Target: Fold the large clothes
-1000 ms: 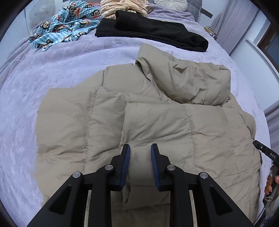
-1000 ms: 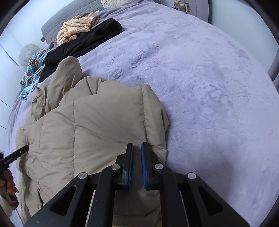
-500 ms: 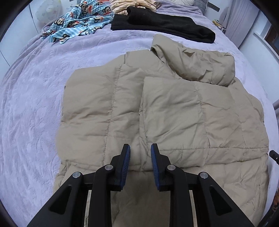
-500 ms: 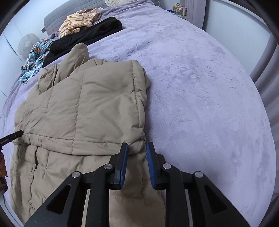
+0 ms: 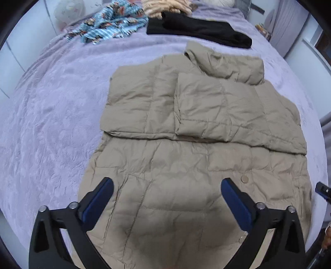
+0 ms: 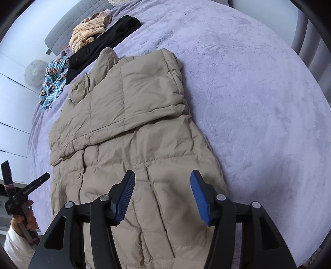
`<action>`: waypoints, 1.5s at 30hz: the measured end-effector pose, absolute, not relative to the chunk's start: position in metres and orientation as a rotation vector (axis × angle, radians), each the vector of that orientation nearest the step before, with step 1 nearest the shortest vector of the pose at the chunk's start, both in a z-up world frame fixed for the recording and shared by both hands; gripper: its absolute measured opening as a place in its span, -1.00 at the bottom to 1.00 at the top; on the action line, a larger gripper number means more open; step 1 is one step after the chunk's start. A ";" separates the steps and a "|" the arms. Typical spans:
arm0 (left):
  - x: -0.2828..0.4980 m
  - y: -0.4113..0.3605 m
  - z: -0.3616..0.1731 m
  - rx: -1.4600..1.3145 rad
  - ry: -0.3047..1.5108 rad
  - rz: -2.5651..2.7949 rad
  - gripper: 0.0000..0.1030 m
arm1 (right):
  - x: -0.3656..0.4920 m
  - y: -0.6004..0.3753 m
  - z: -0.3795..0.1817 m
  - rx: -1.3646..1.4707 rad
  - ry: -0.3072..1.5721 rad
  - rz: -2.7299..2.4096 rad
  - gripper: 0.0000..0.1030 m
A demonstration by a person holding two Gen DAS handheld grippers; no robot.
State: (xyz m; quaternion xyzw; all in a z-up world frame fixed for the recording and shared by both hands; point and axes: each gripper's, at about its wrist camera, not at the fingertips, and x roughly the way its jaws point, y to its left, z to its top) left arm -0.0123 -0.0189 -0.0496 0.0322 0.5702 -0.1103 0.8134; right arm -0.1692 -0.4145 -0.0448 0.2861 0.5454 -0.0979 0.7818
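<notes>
A khaki puffer jacket (image 5: 186, 144) lies flat on the lilac bedspread (image 5: 51, 124), hood at the far end. Both sleeves are folded across its upper half. My left gripper (image 5: 166, 186) hovers over the jacket's lower half; its jaws are opening wide, and nothing is pinched between the blue pads. In the right wrist view the jacket (image 6: 134, 124) runs away from me, with my right gripper (image 6: 162, 175) above its lower right part. Those jaws are opening too, the pads clear of the fabric. A hand (image 6: 26, 215) holding the left gripper shows at the lower left.
At the bed's far end lie a black garment (image 5: 198, 31), a blue monkey-print cloth (image 5: 109, 29) and a beige striped garment (image 5: 165, 8). Bare bedspread (image 6: 258, 103) stretches to the right of the jacket. Curtains (image 6: 310, 41) hang beyond the bed's right edge.
Both grippers drew back from the jacket's upper part toward its hem and rose a little. Their jaws went from nearly shut to wide apart. The folded sleeves stay lying on the jacket.
</notes>
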 end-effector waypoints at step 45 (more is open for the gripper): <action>-0.171 0.138 -0.077 -0.152 1.481 -0.201 1.00 | -0.324 -0.290 -0.051 1.187 1.213 -0.287 1.00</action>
